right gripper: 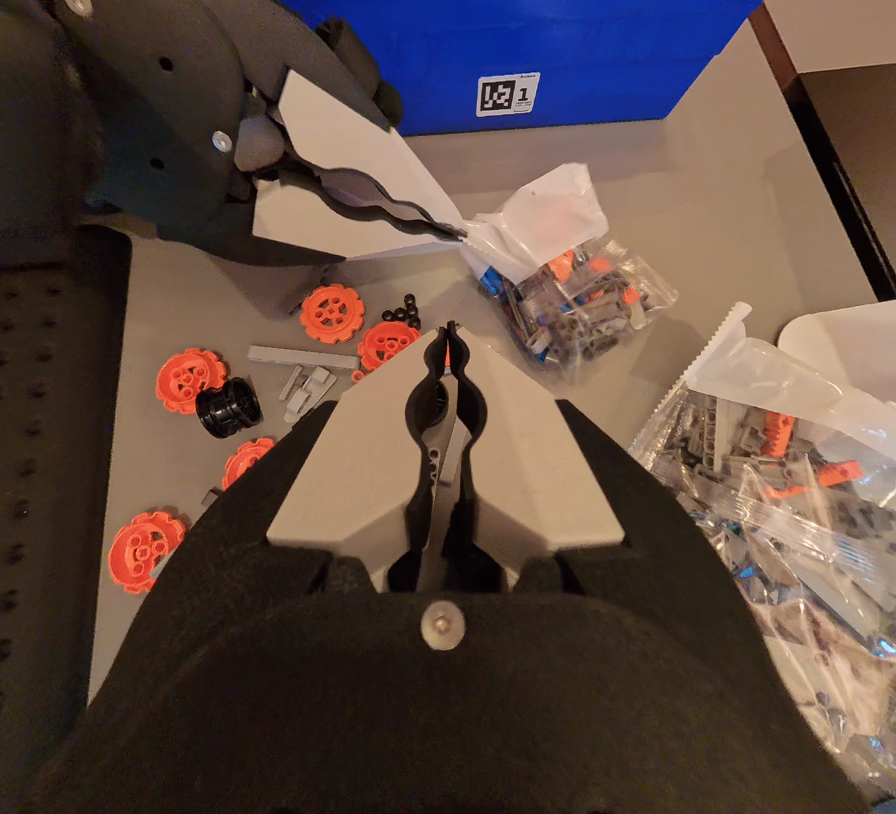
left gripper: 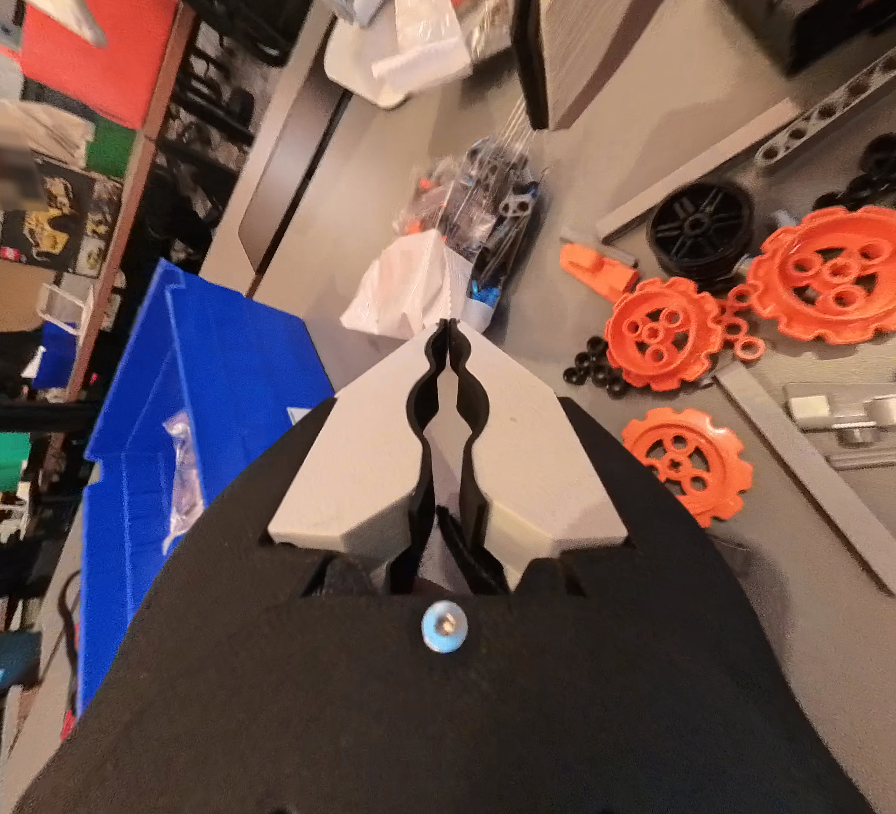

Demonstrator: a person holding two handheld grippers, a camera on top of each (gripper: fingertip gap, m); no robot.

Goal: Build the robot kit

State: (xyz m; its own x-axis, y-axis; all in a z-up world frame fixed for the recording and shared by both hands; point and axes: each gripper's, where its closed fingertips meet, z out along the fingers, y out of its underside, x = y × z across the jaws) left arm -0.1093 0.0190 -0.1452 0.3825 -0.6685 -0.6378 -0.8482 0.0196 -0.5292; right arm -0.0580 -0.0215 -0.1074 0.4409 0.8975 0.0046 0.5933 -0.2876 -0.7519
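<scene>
1. Right wrist view is filled at its far edge by the blue bin (right gripper: 533,39), the largest thing on the grey counter (right gripper: 727,190); it holds crumpled clear wrappers and carries a white square sticker on its near wall.
2. Nearer than the bin and off to its right lies a big clear bag of parts (right gripper: 776,524), full of grey, black and orange pieces, with a toothed white top edge.
3. Just in front of the bin sits a smaller bag of parts (right gripper: 577,301), its white header (right gripper: 543,219) folded up toward the bin.
4. Left claw (right gripper: 456,233) is clamped on a corner of that white header, tips pressed together on the film. To my eye the bag is light, but the film is thin, slick and limp, so the loose pieces will slump and swing; the flat header looks the surest place to take it.
5. Right claw (right gripper: 448,330) hangs over the counter on the near side of the bin with its tips together, and I see nothing between them.
6. Scattered to the near left of the bin are orange gear wheels (right gripper: 332,313), a black wheel hub (right gripper: 228,408), a grey beam (right gripper: 303,357) and a cluster of small black rings (right gripper: 405,308).
</scene>
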